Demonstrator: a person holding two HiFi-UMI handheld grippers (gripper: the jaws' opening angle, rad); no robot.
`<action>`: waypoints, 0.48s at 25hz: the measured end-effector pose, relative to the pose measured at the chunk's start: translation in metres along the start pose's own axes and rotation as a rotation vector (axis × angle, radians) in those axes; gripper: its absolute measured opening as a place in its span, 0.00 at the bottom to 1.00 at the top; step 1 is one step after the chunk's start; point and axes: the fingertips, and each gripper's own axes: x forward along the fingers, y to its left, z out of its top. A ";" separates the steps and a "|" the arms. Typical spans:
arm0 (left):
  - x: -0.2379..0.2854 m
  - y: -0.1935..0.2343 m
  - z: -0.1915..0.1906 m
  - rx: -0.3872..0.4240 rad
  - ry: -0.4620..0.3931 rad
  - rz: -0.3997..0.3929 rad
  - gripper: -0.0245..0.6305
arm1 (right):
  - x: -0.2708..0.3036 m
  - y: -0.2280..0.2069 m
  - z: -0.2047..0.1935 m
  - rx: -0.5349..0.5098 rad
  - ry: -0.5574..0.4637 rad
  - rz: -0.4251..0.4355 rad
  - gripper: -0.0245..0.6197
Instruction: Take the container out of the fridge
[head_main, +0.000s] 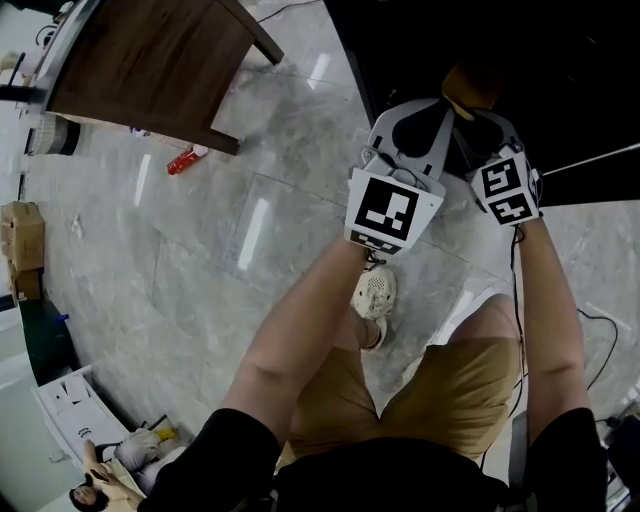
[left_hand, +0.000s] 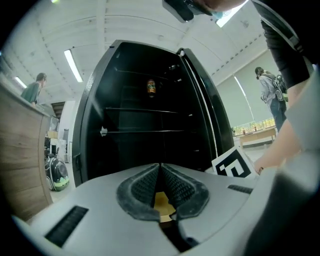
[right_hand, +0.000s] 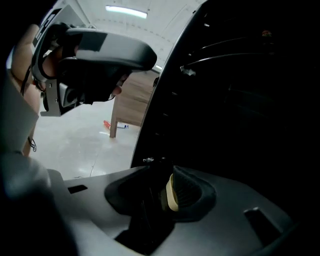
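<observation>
left gripper (left_hand: 160, 167) hangs in front of the open fridge (left_hand: 92, 120), jaws pressed together with nothing in them. the container (left_hand: 151, 87), small and jar-like, stands on an upper shelf (left_hand: 130, 110) deep inside, well apart from both tools. right gripper (right_hand: 159, 176) is up at the fridge's dark edge, jaws spread, and whether they touch it i cannot tell. off to the left on the pale floor (head_main: 200, 260) stands a wooden table (head_main: 150, 60).

Head view steeply downward; 2 gripper views near, toward the same fridge (left_hand: 145, 140).
</observation>
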 end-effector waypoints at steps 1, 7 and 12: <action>0.004 0.002 -0.002 0.004 -0.005 -0.005 0.07 | 0.008 -0.001 -0.004 -0.009 0.011 0.001 0.27; 0.005 0.007 -0.008 0.018 -0.013 -0.002 0.07 | 0.037 0.003 -0.026 -0.043 0.102 -0.002 0.29; 0.010 0.019 -0.022 -0.006 0.004 0.020 0.07 | 0.059 -0.003 -0.042 -0.056 0.188 0.015 0.30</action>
